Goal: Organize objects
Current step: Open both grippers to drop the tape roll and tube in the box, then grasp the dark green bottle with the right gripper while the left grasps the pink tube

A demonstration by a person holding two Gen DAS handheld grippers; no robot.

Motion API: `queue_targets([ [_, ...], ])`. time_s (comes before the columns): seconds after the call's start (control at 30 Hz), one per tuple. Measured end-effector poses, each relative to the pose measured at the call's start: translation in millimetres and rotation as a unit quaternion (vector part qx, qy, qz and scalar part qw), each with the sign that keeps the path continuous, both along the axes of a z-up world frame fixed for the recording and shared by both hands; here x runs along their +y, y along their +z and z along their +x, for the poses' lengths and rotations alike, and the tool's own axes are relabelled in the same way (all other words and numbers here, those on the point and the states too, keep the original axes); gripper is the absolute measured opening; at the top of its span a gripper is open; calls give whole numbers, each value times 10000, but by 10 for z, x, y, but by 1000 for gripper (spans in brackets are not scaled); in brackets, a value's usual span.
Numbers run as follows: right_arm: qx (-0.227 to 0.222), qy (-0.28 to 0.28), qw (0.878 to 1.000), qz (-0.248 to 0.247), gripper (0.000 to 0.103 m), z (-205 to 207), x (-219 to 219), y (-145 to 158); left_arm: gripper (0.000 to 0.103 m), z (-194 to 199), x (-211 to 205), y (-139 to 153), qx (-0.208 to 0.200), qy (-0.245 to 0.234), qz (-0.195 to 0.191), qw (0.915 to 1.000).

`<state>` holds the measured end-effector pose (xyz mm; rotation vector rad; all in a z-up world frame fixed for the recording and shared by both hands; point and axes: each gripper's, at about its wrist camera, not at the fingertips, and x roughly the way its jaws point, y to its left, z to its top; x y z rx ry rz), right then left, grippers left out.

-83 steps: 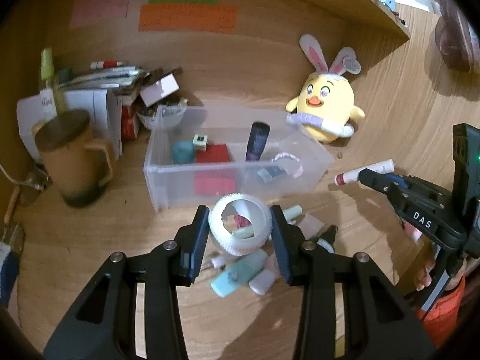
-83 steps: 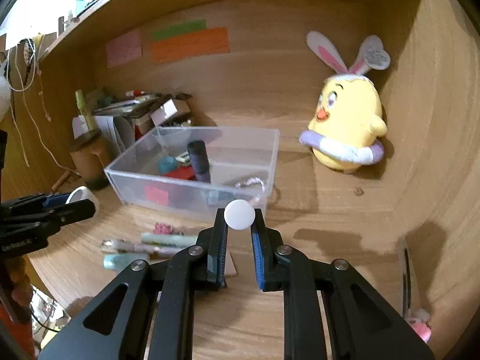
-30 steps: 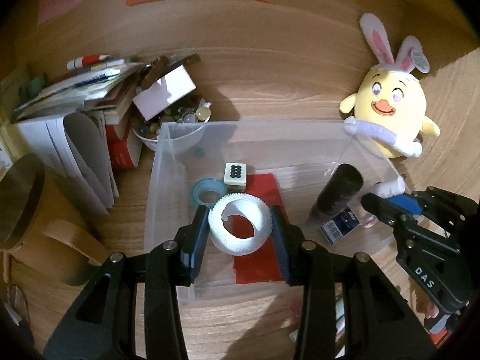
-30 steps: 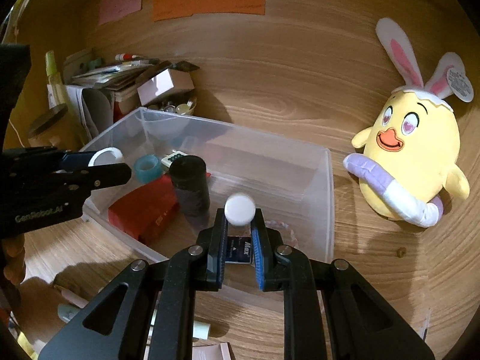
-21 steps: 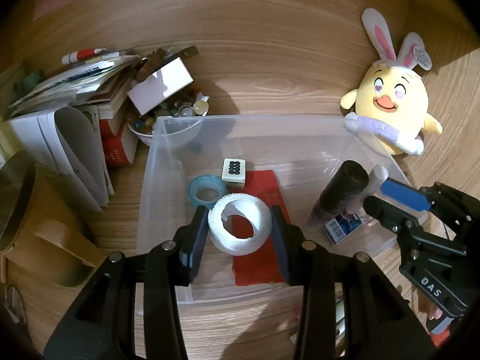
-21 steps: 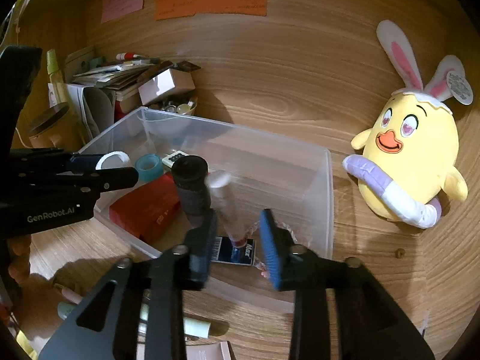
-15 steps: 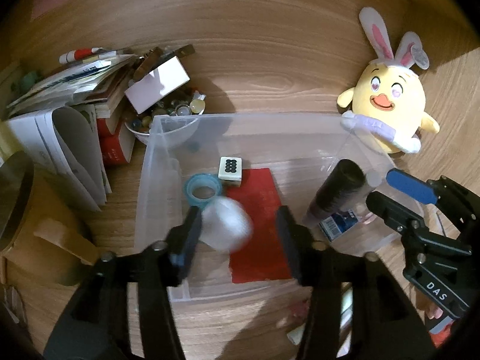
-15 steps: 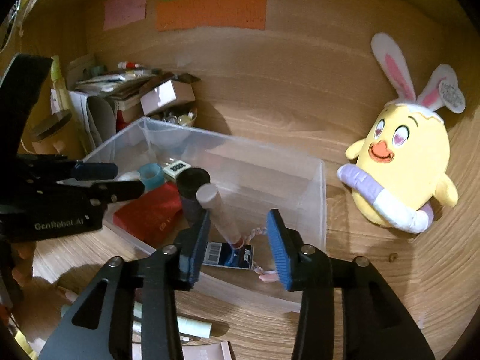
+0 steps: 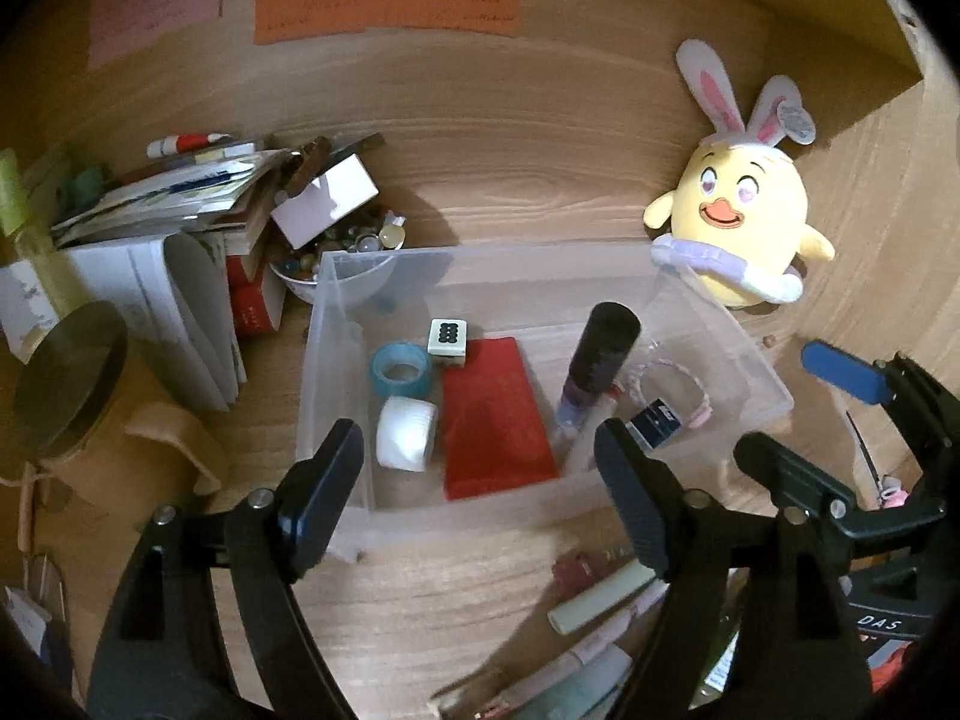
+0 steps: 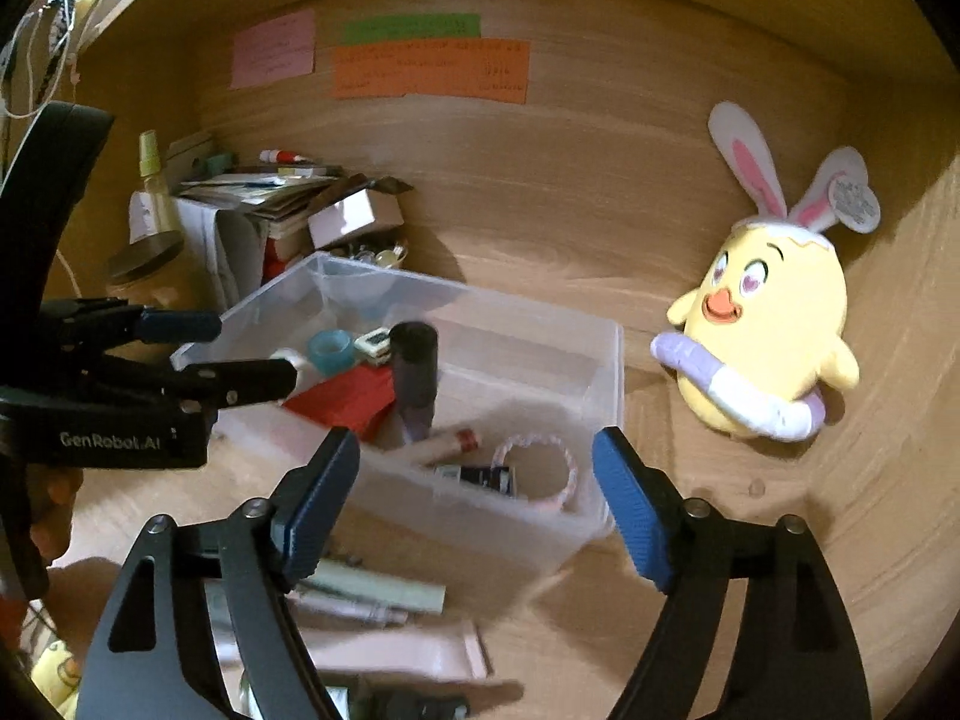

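Both drops done: left gripper [image 9: 480, 474] and right gripper [image 10: 477, 495] fingers opening, empty, over the clear plastic bin [image 9: 336, 324]; next, the pale tubes [image 9: 600, 603] on the wooden surface [image 9: 432, 594].

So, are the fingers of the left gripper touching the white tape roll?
Apart. The left wrist view shows the white tape roll lying in the clear bin, beyond the opening fingers.

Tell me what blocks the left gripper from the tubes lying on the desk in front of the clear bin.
Nothing visible does. The left gripper, jaws opening and empty, hangs over the clear bin's near wall; the tubes lie uncovered on the desk just before it.
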<state>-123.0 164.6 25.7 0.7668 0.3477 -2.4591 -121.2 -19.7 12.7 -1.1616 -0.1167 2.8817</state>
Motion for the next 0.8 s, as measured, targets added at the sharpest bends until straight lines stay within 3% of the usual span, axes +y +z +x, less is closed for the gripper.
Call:
queue_targets([
  [0.2,-299,-114,9994,-107,81,167,124,-160,79,218,46,-52,-34,-19,-210,9998],
  [0.37,-621,-238,9977,-106,81,275,177,-347,79,418,38,-173,-216,-31,-53,9997],
  [0.53,-743,-150,9969,-203,81,432,188,-382,79,573,110,-282,-306,-61,-150,9994],
  [0.8,-737,-90,9972,126,82,603,138,-567,79,763,225,-367,-369,-93,-270,9989],
])
